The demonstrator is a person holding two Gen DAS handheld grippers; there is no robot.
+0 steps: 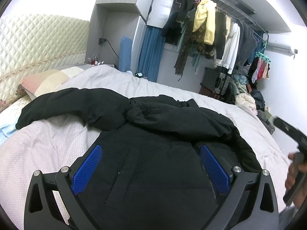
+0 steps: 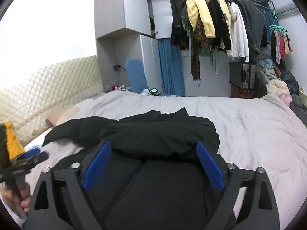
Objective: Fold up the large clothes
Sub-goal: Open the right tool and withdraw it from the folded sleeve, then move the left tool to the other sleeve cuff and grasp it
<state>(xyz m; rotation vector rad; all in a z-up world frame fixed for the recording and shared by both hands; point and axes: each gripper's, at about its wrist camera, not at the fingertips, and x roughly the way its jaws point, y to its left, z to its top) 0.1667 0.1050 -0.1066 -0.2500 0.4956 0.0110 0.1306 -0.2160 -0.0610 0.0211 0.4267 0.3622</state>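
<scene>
A large black padded jacket lies on the bed, one sleeve stretched to the left and the other folded across its chest. My left gripper is open above the jacket's lower body, with its blue pads wide apart. My right gripper is open too, over the jacket near its hem, holding nothing. The right gripper shows at the right edge of the left wrist view, held in a hand. The left gripper shows at the left edge of the right wrist view.
The bed has a pale quilt, a quilted headboard and a pillow at the left. A rail of hanging clothes and a pile of laundry stand beyond the bed. A wardrobe is at the back.
</scene>
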